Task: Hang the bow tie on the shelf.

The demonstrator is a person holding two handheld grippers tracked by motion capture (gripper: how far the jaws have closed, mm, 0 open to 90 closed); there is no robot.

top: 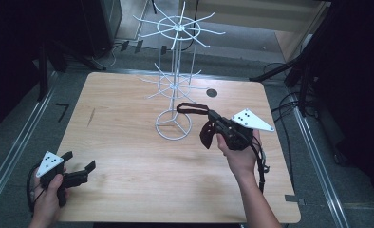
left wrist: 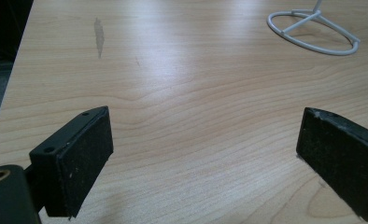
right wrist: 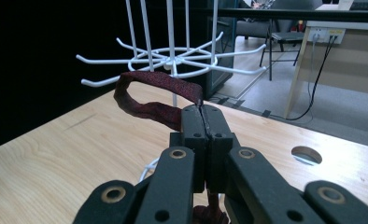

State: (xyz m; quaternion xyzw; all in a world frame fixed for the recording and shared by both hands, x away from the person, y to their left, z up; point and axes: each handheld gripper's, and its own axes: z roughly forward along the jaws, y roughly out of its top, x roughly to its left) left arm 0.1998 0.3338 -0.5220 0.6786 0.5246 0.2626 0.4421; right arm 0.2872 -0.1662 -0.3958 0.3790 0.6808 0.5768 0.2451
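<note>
Standing over this light wood-grain table (top: pixel 128 156), I'll go left to right. Down at the near left corner a hand (top: pixel 46 202) holds the left gripper (top: pixel 78 164), low over the surface with its two flat black jaws spread wide and nothing between them. The pads (left wrist: pixel 81 163) look like matte rubber blocks, a bit scuffed at the edges. There's a grey smear (left wrist: pixel 98 36) on the wood toward the left edge.

Around the middle, closer to the far edge, stands a white wire rack (top: pixel 175 71): thin rod, a round ring base with three spokes, and two tiers of curved prongs fanning out like wheel spokes. A small round hole (top: pixel 211 93) sits in the tabletop just right of it, near the far edge.

Then the right gripper (top: pixel 212 115), held up off the table by the other hand (top: pixel 239 154), right of the rack's base. Its jaws are pinched tight on a dark maroon fabric strap (right wrist: pixel 159 95). It's woven, kind of rough-looking, bent into a loop that sticks out toward the rack's lower prongs, with more of it hanging down under the gripper. Can't tell if the loop touches a prong.
</note>
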